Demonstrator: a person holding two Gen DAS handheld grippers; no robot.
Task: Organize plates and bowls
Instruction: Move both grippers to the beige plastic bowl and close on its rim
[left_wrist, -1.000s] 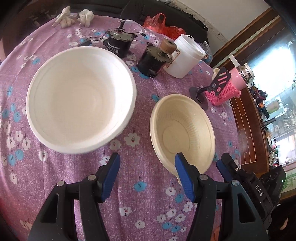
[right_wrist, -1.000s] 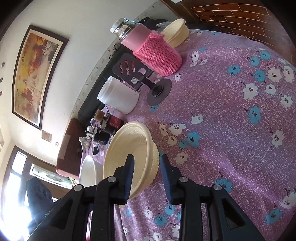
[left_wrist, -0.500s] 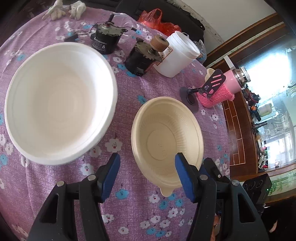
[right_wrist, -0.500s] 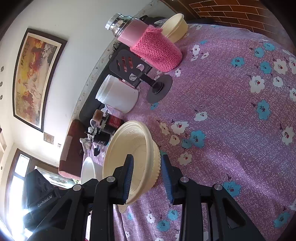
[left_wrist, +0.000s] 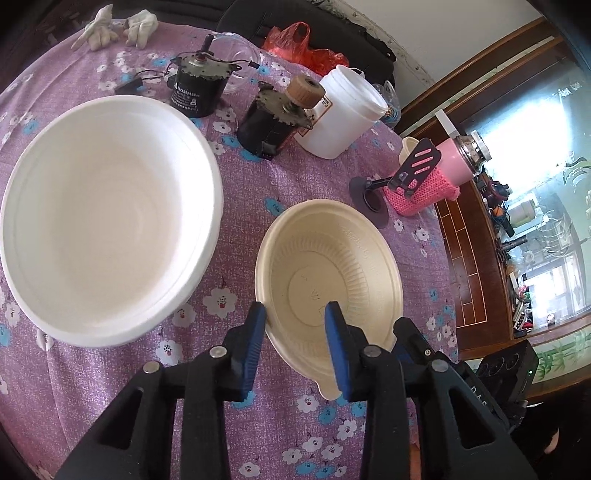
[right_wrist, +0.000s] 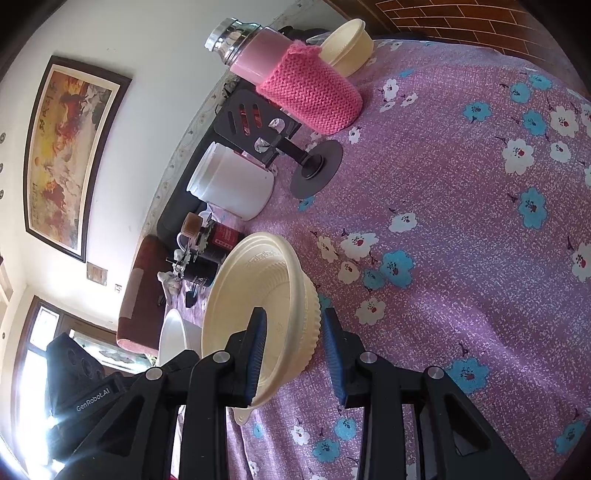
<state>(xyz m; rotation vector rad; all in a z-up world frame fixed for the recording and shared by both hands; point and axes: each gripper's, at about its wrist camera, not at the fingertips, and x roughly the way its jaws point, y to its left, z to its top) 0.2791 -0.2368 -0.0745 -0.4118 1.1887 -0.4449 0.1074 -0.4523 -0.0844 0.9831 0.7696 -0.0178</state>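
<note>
The cream bowl (left_wrist: 328, 273) sits tilted on the purple floral surface (left_wrist: 236, 184), to the right of the large white bowl (left_wrist: 107, 218). The left claw (left_wrist: 295, 343) has just been closing; its blue pads straddle the bowl's near wall, one outside, one inside. The right claw (right_wrist: 295, 350) grips the same bowl (right_wrist: 258, 295) by its wall, half closed, one pad inside and one against the ribbed outside.

Round table in purple floral cloth (left_wrist: 229, 435), white bowl (left_wrist: 107, 221), white tub (left_wrist: 341, 114) (lidless), 2 motors (left_wrist: 195, 88)
</note>
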